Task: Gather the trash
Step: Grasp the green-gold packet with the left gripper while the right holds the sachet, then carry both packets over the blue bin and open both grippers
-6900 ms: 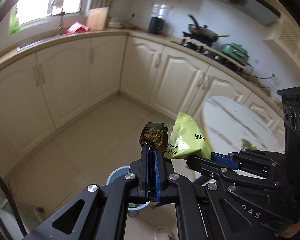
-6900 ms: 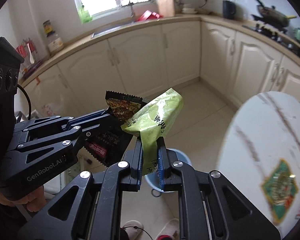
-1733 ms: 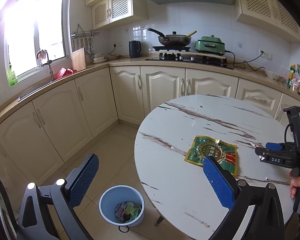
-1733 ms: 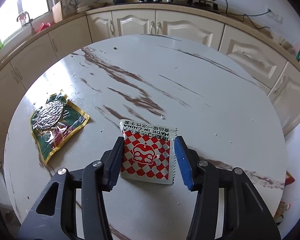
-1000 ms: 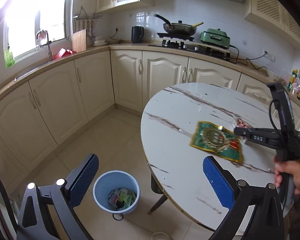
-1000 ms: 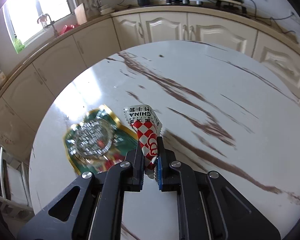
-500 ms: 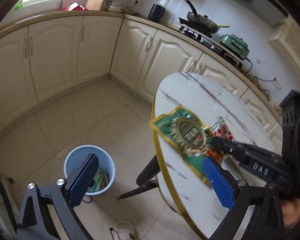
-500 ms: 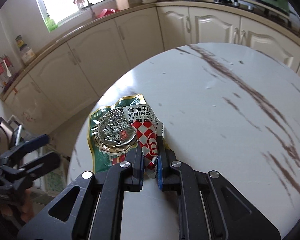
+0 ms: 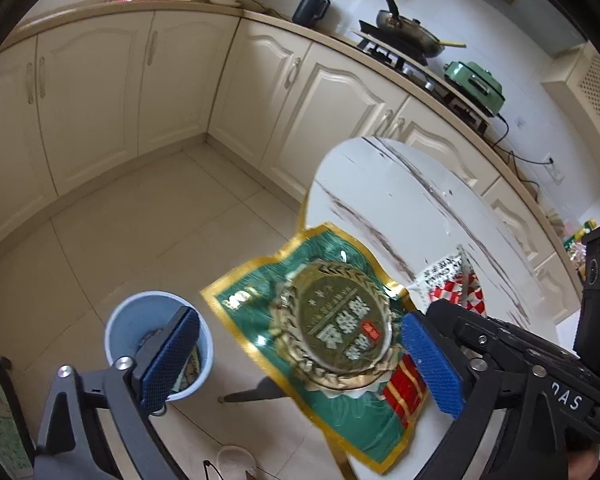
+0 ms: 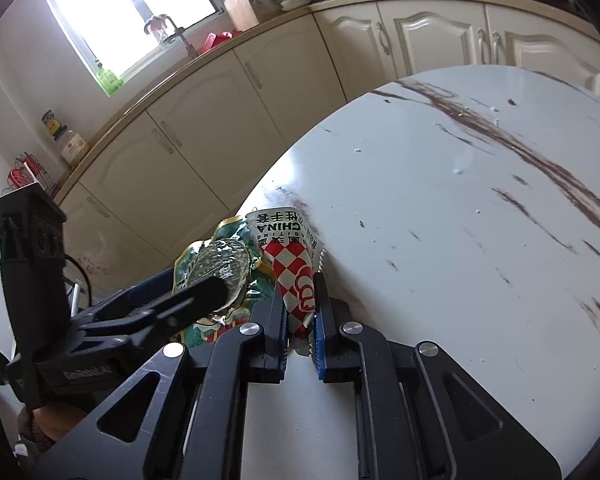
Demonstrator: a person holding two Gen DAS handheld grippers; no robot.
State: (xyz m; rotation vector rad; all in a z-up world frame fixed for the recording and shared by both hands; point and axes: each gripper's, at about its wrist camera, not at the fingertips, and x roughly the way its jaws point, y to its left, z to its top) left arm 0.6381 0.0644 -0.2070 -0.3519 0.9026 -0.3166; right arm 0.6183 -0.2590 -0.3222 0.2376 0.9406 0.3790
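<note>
While the green-and-gold wrapper [image 9: 332, 344] hangs partly over the near edge of the round marble surface [image 10: 460, 200], we note the left gripper [image 9: 300, 364] with its fingers [image 9: 432, 364] wide apart on either side of it, not yet closed. Right gripper [image 10: 301, 312] has its fingers clamped on the red-checked packet [image 10: 294, 272], which sits just beside the green wrapper above the surface edge. Blue bin [image 9: 118, 320] stands on the floor to the left, below the surface, with some trash visible inside. We judge the step in hand to be the grasp of the green wrapper. Next move calls for closing the left fingers on its overhanging part, then carrying both pieces over the bin.
</note>
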